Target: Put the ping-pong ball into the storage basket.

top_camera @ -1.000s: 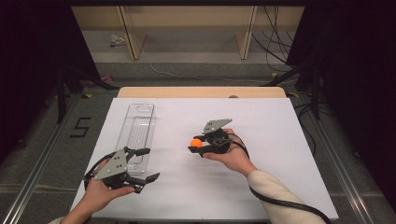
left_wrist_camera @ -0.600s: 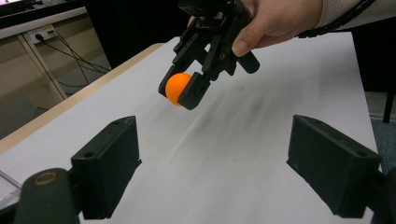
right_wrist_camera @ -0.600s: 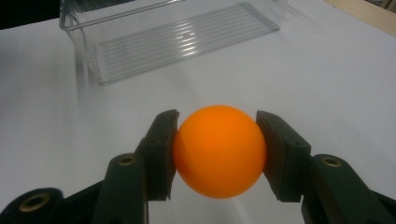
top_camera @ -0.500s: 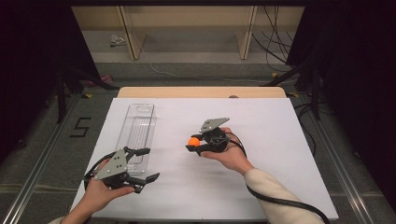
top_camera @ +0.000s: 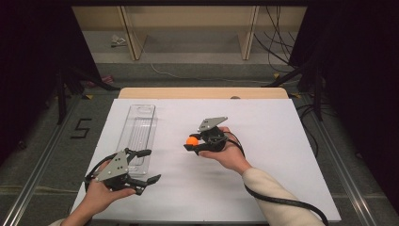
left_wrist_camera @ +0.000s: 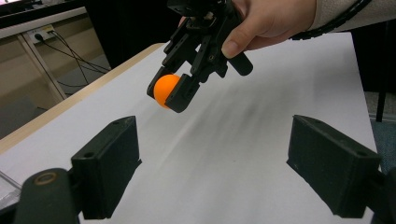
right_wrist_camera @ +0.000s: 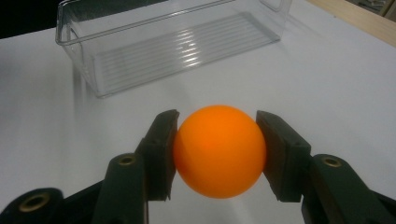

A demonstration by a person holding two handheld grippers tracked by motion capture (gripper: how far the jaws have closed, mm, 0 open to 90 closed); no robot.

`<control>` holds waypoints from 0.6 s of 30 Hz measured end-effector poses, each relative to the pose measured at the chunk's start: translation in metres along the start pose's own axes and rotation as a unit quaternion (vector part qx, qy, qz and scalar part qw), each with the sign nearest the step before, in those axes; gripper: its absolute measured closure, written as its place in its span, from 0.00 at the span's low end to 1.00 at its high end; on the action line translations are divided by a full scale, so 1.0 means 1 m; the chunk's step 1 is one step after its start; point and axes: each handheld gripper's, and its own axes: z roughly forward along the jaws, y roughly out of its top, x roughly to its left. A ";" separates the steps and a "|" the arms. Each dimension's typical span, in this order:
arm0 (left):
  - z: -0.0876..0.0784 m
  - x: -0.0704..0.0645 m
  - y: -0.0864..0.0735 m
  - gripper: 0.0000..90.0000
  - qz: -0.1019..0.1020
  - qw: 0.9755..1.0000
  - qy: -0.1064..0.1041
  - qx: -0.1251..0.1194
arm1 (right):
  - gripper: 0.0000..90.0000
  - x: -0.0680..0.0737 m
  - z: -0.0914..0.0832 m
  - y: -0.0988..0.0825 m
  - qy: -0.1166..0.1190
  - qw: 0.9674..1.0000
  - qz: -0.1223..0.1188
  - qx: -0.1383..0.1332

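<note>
An orange ball (right_wrist_camera: pixel 218 150) sits pinched between the two black jaws of my right gripper (top_camera: pixel 192 141), which is shut on it and held above the white table near its middle. The left gripper view shows that same ball (left_wrist_camera: pixel 165 88) lifted off the surface, with a hand around the right gripper (left_wrist_camera: pixel 173 93). My left gripper (top_camera: pixel 149 165) rests low at the front left of the table, jaws spread wide with nothing between them. A clear plastic bin (top_camera: pixel 138 133) lies lengthwise left of the ball, empty; in the right gripper view the bin (right_wrist_camera: pixel 173 42) is just beyond the ball.
The white sheet (top_camera: pixel 282 155) covers the table, with a wooden edge (top_camera: pixel 202 92) at the far side. Dark cables trail from both grippers. Floor rails and a shelf frame lie beyond the table.
The right gripper with the ball has drifted slightly left and toward the bin. The left gripper has stayed put.
</note>
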 end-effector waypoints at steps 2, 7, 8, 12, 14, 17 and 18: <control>0.000 0.000 0.000 0.18 0.000 1.000 0.000 0.000 | 0.57 0.000 0.001 0.001 0.000 1.000 -0.001 0.000; 0.000 0.000 0.000 0.18 0.000 1.000 0.000 0.000 | 0.57 0.000 0.004 0.003 0.001 1.000 0.002 -0.001; 0.000 0.000 0.000 0.18 0.000 1.000 0.000 0.000 | 0.57 0.000 0.005 0.004 0.002 1.000 0.001 -0.001; 0.000 0.000 0.000 0.18 0.001 1.000 0.000 0.000 | 0.57 0.001 0.007 0.006 0.002 1.000 0.000 -0.002; 0.000 0.000 0.000 0.18 0.000 1.000 0.000 0.000 | 0.57 0.001 0.009 0.007 0.003 1.000 0.000 -0.003; 0.000 0.000 0.000 0.18 0.001 1.000 0.000 0.001 | 0.57 0.002 0.010 0.008 0.003 1.000 -0.001 -0.004; 0.000 0.000 0.000 0.18 0.001 1.000 -0.001 0.001 | 0.57 0.002 0.011 0.009 0.003 1.000 -0.001 -0.004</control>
